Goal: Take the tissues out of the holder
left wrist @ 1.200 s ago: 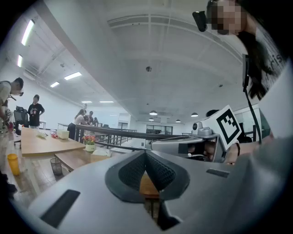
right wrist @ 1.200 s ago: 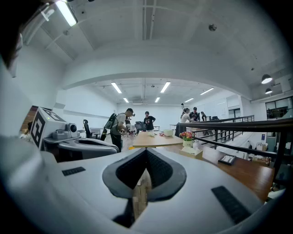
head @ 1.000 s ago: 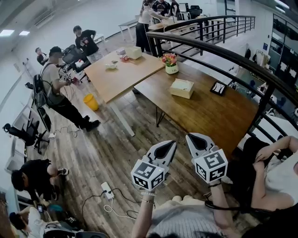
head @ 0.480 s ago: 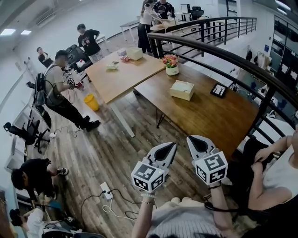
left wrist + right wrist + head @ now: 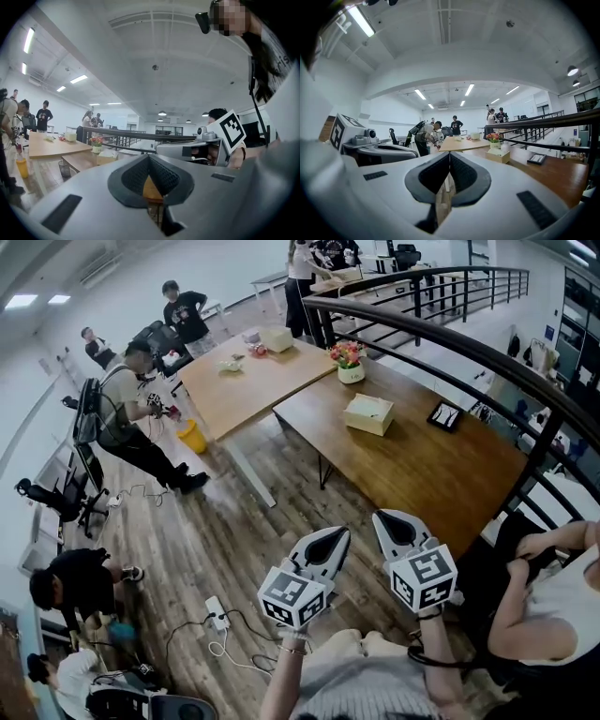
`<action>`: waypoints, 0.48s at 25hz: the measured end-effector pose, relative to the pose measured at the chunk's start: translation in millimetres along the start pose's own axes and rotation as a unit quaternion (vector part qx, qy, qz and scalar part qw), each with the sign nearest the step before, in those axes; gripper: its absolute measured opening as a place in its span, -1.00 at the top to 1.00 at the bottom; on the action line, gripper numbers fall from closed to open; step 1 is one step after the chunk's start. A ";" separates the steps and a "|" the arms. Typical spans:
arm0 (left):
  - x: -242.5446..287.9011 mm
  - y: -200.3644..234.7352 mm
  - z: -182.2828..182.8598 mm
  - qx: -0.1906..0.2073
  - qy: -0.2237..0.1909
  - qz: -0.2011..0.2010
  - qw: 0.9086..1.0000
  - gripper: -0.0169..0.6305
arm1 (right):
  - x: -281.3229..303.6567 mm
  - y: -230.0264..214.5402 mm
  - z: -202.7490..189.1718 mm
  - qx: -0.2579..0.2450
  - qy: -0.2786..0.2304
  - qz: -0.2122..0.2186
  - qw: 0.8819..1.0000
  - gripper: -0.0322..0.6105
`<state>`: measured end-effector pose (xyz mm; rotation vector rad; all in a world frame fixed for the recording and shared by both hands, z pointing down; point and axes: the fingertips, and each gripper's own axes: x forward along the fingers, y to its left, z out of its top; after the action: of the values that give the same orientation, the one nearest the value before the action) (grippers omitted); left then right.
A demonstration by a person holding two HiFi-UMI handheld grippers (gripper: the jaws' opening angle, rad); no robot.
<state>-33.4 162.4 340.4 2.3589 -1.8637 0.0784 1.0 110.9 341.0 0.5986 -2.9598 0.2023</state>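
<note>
A pale wooden tissue holder with a white tissue showing at its top slot sits on the dark brown table, far ahead of both grippers. It shows small in the right gripper view and in the left gripper view. My left gripper and right gripper are held side by side over the floor, close to my body, well short of the table. Both are shut with nothing between their jaws.
A flower pot stands at the table's far end. A black tablet lies near the black railing. A lighter table adjoins on the left. A seated person is at my right; several people stand or crouch to the left.
The view has shifted slightly, so the tables sit a little higher and to the right. Both grippers keep their place and stay shut. The standing people at left have moved a bit.
</note>
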 end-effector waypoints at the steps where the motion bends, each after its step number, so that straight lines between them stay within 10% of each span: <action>1: -0.1 0.2 0.4 0.000 0.002 0.003 1.000 0.92 | -0.1 0.7 0.6 0.001 -0.001 0.003 1.000 0.86; 12: 32.4 2.8 -1.4 0.010 0.020 -0.013 1.000 0.92 | 12.0 -25.9 -1.8 0.016 0.001 -0.003 1.000 0.86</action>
<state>-28.5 130.7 346.0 2.3757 -1.8235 0.1419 0.3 83.0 347.2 0.6097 -2.9572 0.2491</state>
